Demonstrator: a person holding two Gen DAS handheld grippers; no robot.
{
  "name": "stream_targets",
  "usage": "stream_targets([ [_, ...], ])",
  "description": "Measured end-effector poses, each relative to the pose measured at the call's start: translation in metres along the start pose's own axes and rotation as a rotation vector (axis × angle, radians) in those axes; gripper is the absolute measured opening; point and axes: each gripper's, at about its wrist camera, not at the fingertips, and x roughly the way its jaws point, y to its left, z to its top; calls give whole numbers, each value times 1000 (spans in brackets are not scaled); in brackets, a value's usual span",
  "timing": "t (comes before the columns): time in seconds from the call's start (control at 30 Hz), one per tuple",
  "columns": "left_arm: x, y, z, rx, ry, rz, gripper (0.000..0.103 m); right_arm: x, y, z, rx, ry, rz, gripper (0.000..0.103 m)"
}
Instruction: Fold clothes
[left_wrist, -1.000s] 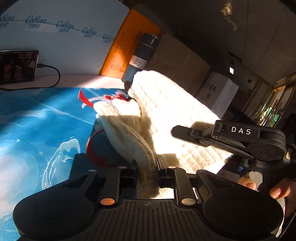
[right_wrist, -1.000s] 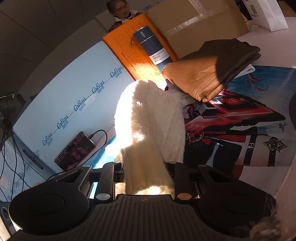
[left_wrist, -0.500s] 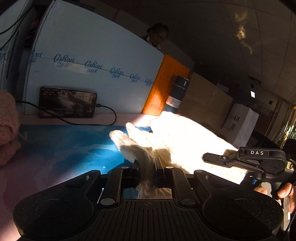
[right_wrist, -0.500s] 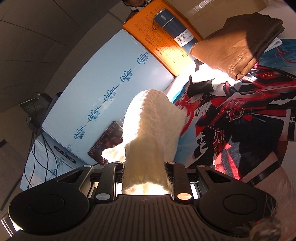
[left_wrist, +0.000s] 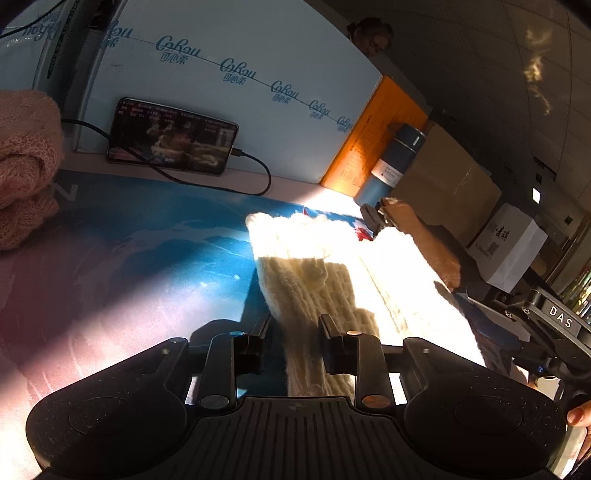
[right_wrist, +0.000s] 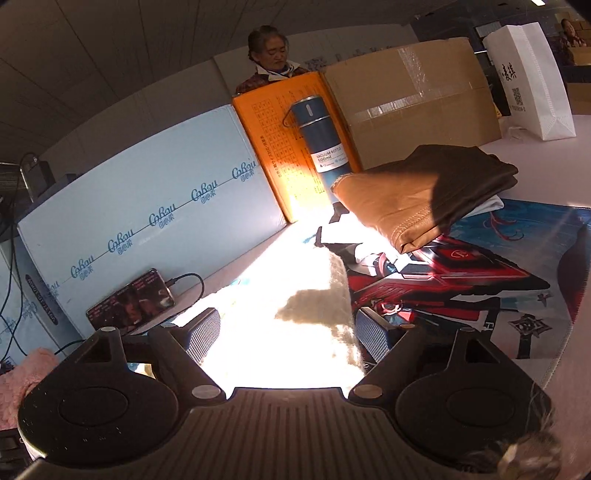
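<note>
One printed mat (right_wrist: 480, 295) under sunlit cream knit (left_wrist: 332, 280); boxes (right_wrist: 413, 107) behind

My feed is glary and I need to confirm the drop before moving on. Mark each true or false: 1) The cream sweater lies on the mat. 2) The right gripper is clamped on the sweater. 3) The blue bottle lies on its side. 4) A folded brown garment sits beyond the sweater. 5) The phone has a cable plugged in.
1) True: the cream sweater lies on the mat.
2) False: the right gripper is opening, its pads clear of the knit between them.
3) False: the blue bottle stands upright against the orange box.
4) True: the brown garment sits folded there.
5) True: the phone has a cable attached.
</note>
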Motion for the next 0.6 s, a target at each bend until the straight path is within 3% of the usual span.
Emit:
stream_targets([
  [0.2,1,0,-1,-3,7,-1,28,8,33,-16,-161,166,168,90],
  [0.47,2,0,-2,-2,15,-6,29,19,60,-42,-443,222,101,99],
  [0.6,2,-1,-2,0,19,-20,31,22,60,-46,-457,221,82,99],
])
